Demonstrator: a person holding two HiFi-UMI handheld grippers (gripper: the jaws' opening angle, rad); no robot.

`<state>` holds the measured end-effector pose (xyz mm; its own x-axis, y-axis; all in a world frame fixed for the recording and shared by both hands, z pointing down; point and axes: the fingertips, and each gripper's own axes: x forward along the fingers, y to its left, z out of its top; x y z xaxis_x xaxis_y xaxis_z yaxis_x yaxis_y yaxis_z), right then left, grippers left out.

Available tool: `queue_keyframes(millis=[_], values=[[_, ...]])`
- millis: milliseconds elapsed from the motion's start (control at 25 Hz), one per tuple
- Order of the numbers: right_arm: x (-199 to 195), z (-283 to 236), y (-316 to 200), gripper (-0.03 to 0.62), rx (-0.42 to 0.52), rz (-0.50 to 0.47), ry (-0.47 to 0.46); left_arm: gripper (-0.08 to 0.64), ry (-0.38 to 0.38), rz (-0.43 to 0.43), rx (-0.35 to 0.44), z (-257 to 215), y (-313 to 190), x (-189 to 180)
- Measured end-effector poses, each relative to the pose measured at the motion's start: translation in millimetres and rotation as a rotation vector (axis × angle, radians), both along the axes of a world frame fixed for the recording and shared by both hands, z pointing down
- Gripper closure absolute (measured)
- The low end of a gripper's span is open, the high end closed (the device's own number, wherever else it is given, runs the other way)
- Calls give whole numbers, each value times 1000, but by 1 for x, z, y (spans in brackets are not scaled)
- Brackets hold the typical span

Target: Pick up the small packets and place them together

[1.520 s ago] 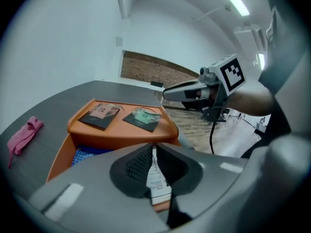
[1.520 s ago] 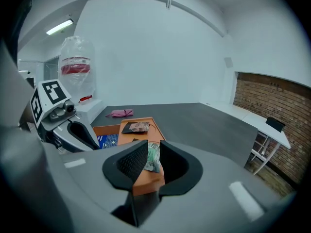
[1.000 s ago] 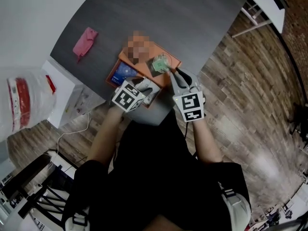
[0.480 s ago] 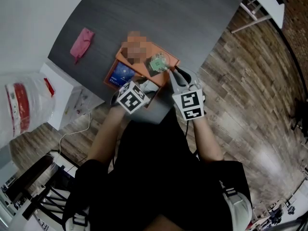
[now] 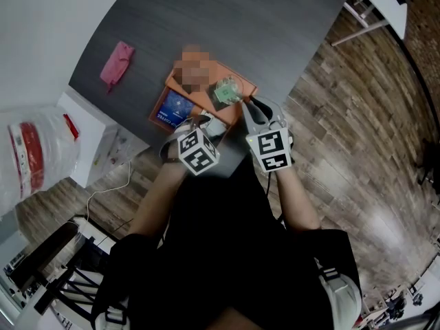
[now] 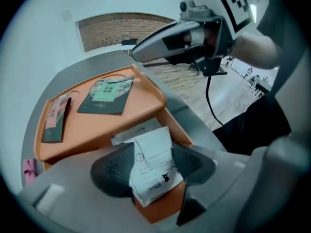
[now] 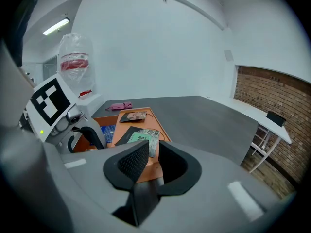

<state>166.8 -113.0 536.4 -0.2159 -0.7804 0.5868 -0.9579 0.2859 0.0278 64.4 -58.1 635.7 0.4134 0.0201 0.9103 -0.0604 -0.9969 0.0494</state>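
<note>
An orange tray (image 5: 246, 86) sits on the grey table near its front edge. A white paper packet (image 6: 154, 171) lies on the tray's near corner between the pads of my left gripper (image 6: 151, 152), whose jaws have just been opening and now stand wide, not pressing it. A dark green packet (image 5: 229, 90) (image 6: 104, 95) lies flat on the tray. My right gripper (image 5: 244, 103) (image 7: 153, 152) hovers at that packet's edge, jaws a narrow gap apart with nothing pinched. Also on the tray are a blue packet (image 5: 175, 105) and a pink-and-dark one (image 6: 56, 118).
A pink cloth (image 5: 118, 62) lies on the table to the tray's left. Beside the table stands a white cabinet (image 5: 93, 139) bearing a clear bag with red print (image 5: 34, 150). Wooden floor surrounds the table.
My left gripper has rolled and drawn back a little toward the table's near edge, over the tray's near corner. The right gripper and the green packet have stayed put.
</note>
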Motion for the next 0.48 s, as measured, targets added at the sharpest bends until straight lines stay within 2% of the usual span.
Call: queue_keyframes(millis=[160,480], values=[[1,0,-1,528,-1,-1,1,308,-21,-29,60,5,-1,-1],[0,5,1,534,-13,-1,3,313,-21,-77,6,14,-1,-2]])
